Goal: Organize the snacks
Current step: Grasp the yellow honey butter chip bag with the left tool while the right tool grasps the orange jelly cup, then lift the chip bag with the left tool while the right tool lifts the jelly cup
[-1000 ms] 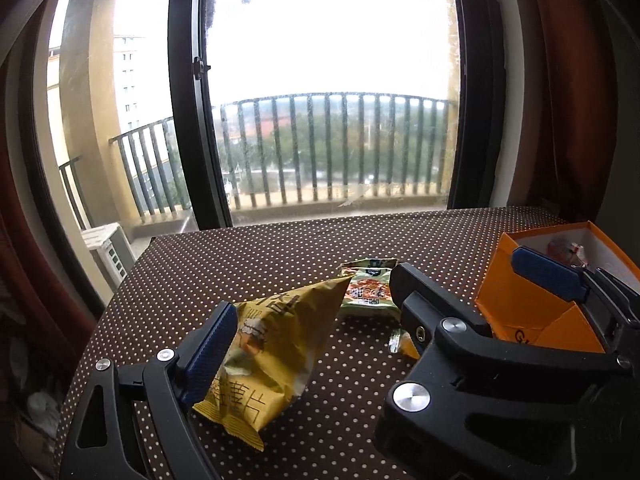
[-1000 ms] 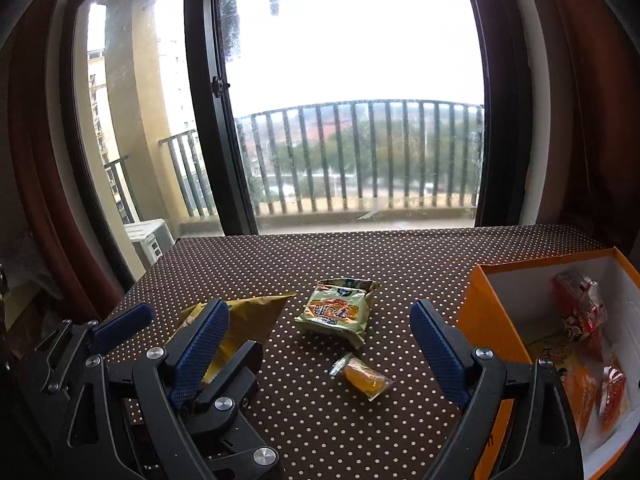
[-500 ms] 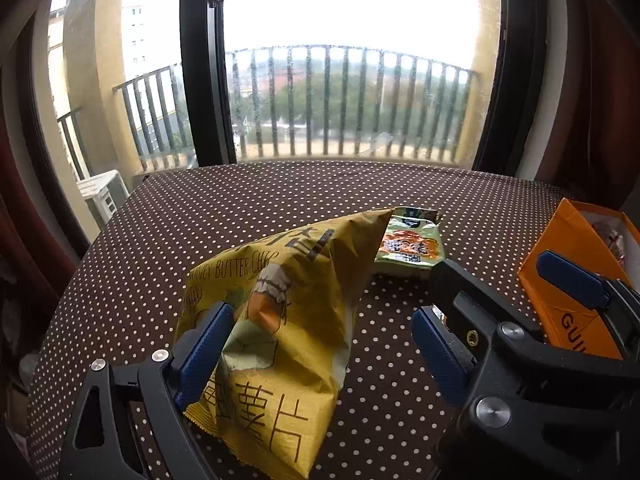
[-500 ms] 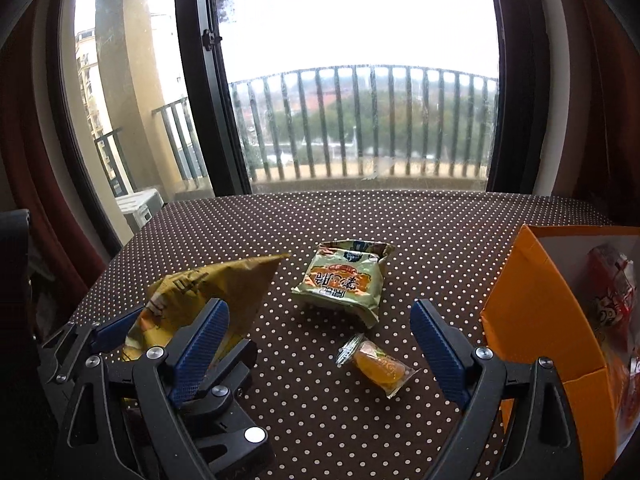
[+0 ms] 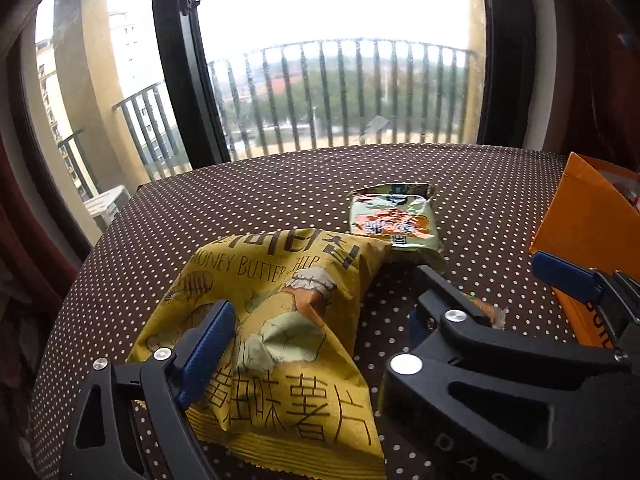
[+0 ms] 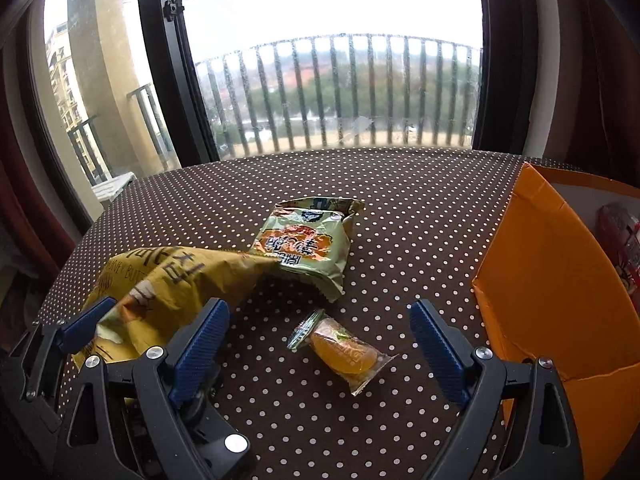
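Resting on table: yellow chip bag point(image 5: 276, 344), lying between the left gripper point(image 5: 316, 340) fingers, jaws apart.
Left finger pad point(image 5: 206, 350): touching the bag's side.
Right gripper point(image 6: 320, 354): jaws wide apart, around the orange jelly cup point(image 6: 344, 352).
Green packet point(image 6: 306, 246): just beyond the bag.
Orange box point(image 6: 548, 296): on dotted tablecloth point(image 6: 400, 200), right side.

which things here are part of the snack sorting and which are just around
Part of the job:
yellow chip bag, between the open left gripper fingers
green snack packet
orange jelly cup, ahead of the open right gripper
orange box

Just around:
dotted tablecloth
balcony railing
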{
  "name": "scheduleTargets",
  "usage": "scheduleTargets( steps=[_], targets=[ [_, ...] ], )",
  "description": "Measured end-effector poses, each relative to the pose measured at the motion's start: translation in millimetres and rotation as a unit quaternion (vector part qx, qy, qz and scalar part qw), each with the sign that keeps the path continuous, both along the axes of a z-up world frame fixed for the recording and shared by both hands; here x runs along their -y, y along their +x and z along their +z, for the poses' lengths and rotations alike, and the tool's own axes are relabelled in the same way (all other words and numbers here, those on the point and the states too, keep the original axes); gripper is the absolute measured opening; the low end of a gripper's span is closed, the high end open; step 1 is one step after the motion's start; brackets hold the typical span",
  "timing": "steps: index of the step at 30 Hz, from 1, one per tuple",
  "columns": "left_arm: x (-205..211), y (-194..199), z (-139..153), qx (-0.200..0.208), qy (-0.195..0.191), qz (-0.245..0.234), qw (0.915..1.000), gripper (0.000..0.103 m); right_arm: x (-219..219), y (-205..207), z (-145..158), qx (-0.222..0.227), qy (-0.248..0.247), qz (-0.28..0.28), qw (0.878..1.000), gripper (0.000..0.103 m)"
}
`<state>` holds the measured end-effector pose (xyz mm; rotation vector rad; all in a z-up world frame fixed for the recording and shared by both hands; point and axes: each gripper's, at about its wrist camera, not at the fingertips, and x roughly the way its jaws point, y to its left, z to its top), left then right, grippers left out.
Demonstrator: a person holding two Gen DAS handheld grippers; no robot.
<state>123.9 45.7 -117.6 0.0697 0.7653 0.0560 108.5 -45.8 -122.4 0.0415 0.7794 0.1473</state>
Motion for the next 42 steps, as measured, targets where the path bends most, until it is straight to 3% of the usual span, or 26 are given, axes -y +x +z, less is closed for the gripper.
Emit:
scheduleTargets(
  steps=[6, 9, 11, 13, 19, 24, 34, 42],
  targets=[
    [9.4, 4.6, -11.3, -0.005, 0.039, -0.005, 0.9992, 0.098, 9.2, 8.5, -16.3, -0.030, 0.003, -0.002, 1.000, 0.080],
    [16.3, 4.5, -16.7, -0.009, 0.068, -0.001, 0.9977, 0.100, 10.6, 13.6, -26.0, -0.054, 0.019, 0.009, 0.998, 0.069],
    [19.0, 3.5, -20.1, -0.003, 0.087, 0.008, 0.9961, 0.101, 14.0, 18.5, -34.0, -0.079, 0.032, 0.008, 0.996, 0.055],
    [17.7, 3.7, -21.2, -0.004, 0.083, 0.007, 0.9965, 0.102, 12.5, 17.7, -37.7, -0.079, 0.017, 0.010, 0.997, 0.049],
    [15.7, -0.7, -19.0, -0.007, 0.069, 0.001, 0.9976, 0.102, 10.1, 16.1, -39.7, -0.091, 0.039, 0.027, 0.995, 0.031],
    [13.0, -4.6, -14.7, -0.009, 0.047, -0.011, 0.9988, 0.101, 8.1, 13.3, -36.3, -0.093, 0.039, 0.029, 0.994, 0.029],
    [-8.8, -14.9, 3.9, -0.019, -0.079, -0.029, 0.9963, 0.100, 5.1, -14.4, -0.3, -0.045, 0.021, 0.024, 0.998, 0.029],
    [-23.2, -28.0, 26.7, 0.016, -0.081, -0.017, 0.9964, 0.100, -10.8, -25.7, 30.0, -0.006, 0.010, 0.037, 0.999, 0.029]
  ],
)
